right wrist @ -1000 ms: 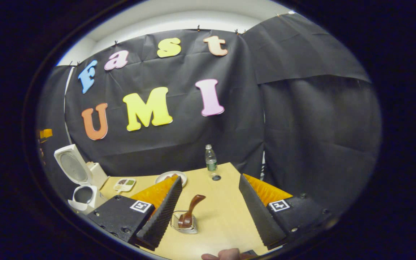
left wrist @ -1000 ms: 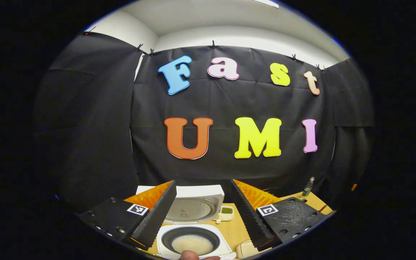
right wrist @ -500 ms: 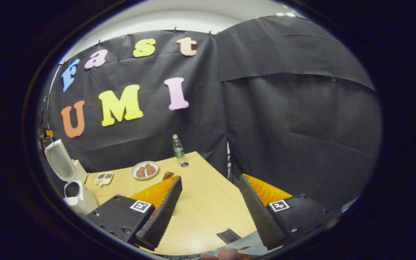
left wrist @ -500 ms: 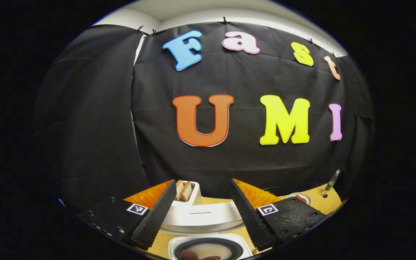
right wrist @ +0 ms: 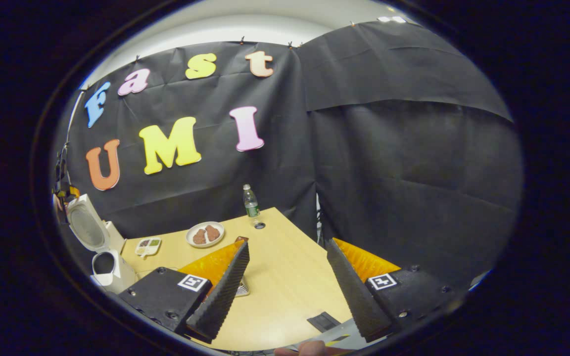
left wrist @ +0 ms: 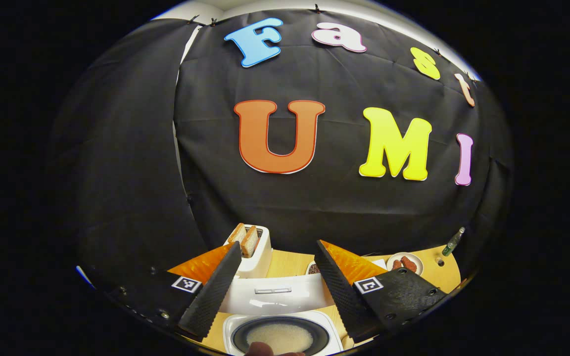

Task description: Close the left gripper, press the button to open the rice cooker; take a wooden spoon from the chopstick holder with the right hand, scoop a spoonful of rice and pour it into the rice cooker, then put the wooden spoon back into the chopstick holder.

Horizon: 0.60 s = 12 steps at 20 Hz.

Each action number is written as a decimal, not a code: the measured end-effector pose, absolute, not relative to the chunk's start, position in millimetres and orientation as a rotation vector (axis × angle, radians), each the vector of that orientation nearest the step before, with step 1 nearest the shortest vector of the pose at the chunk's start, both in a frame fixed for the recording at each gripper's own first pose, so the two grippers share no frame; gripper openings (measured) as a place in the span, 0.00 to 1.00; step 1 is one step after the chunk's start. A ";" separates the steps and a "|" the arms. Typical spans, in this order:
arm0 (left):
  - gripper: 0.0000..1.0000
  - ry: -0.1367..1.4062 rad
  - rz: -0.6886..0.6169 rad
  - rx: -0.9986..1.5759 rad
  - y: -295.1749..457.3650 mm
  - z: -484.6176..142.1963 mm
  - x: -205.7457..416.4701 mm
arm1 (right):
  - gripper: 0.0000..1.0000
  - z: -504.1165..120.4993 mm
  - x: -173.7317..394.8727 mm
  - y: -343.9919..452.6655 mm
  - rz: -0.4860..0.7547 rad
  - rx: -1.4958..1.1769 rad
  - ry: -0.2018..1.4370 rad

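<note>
The rice cooker point(left wrist: 280, 316) stands open at the left end of the worktop point(right wrist: 285, 277), its lid tipped up and back and pale rice lying in the dark inner pot. The left tool point(left wrist: 277, 291) hangs directly above and in front of it, both fingers spread wide with nothing between them, pointing across the cooker toward the toaster point(left wrist: 253, 249) at the back edge. A fingertip shows at the bottom edge of the left gripper view.

The right tool point(right wrist: 287, 291) is also spread wide and empty. It looks slantwise across the bare middle of the worktop toward the far right corner, where a bottle point(right wrist: 250, 202) stands near a plate point(right wrist: 205, 234) of brown pieces. The chopstick holder point(right wrist: 242, 288) lies low and just left of the tool's axis, mostly hidden behind its left finger point(right wrist: 220, 296); a small brown tip point(right wrist: 241, 239) at that finger's far end may be the wooden spoon, but I cannot tell. The right tool is by far the nearer of the 2 to the holder.

Judging by the open lid, the button step is done. Whether the scooping is finished or not yet begun cannot be told from here. Any reach for the spoon would need the right tool swung slightly left and tipped down.
</note>
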State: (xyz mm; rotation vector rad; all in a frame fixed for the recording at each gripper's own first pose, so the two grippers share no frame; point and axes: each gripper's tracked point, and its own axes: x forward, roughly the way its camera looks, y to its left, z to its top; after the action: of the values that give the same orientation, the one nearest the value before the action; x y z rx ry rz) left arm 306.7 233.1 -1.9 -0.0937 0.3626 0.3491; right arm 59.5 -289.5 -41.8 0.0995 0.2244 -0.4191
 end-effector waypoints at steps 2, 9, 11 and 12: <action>0.97 0.377 0.348 -0.104 225.3 -3.8 293.6 | 1.00 -43.6 74.0 -274.5 -0.361 0.096 0.238; 0.97 0.444 0.337 -0.128 179.7 -46.5 219.3 | 1.00 -60.6 115.7 -210.0 -0.133 0.044 0.294; 0.96 0.486 0.331 -0.167 165.0 -71.6 196.6 | 0.99 -65.9 120.9 -196.7 -0.088 0.038 0.310; 0.96 0.512 0.332 -0.189 158.3 -87.3 185.9 | 1.00 -68.2 121.5 -191.0 -0.072 0.032 0.318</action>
State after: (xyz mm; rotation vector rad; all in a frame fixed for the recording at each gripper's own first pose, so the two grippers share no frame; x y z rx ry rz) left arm 185.9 158.3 -87.3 -0.1890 0.5119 0.3324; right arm 121.5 -191.0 -68.2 0.0318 0.3183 -0.0720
